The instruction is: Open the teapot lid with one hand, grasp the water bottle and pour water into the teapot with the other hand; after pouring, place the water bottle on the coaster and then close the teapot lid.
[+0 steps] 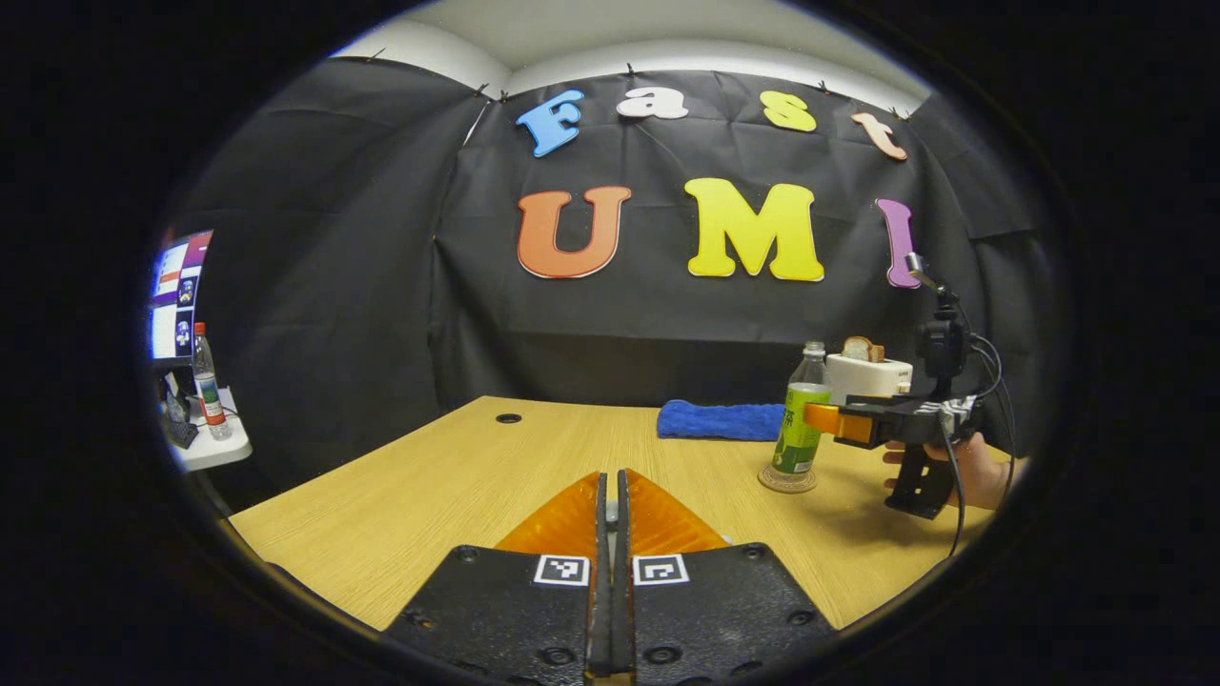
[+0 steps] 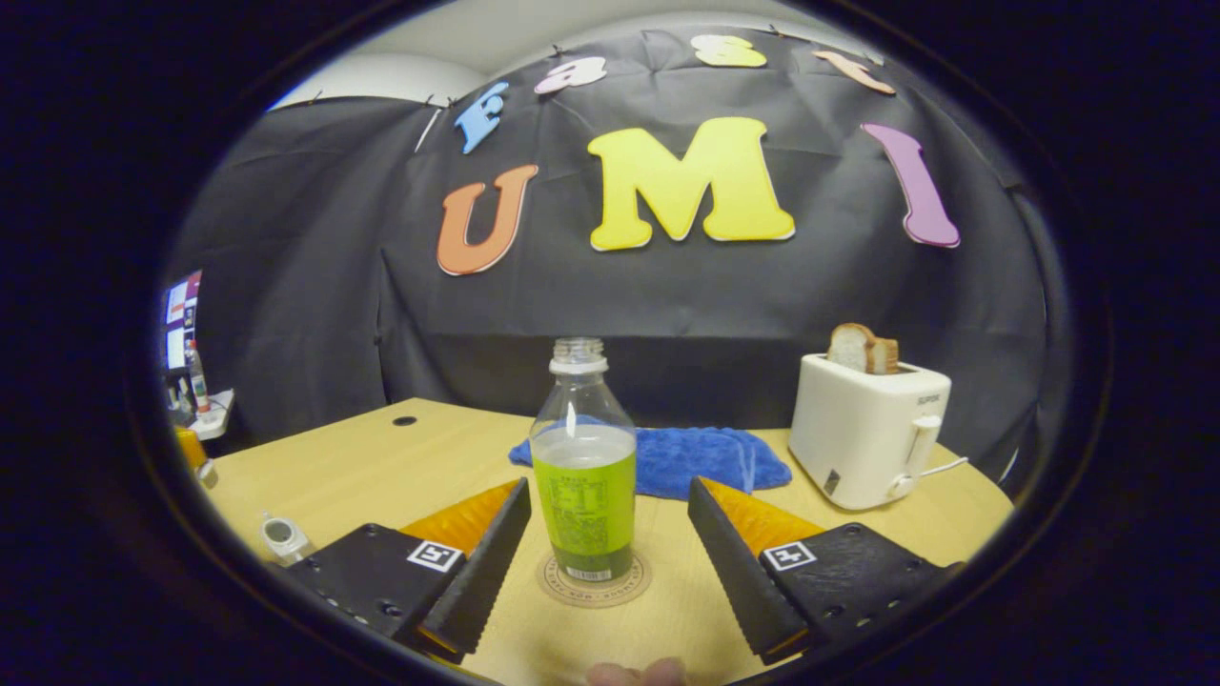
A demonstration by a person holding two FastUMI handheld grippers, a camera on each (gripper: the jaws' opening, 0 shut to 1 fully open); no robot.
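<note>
Right claw gapes wide at six o'clock, both fingers clear of the water bottle, upright between them on its coaster on the worktop. Left claw is closed, empty.

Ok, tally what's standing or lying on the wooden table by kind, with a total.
Water bottle: 1
Coaster: 1
Blue towel: 1
Toaster: 1
Total: 4
The small white object at the table's left edge is too unclear to name, so it's left out.
</note>
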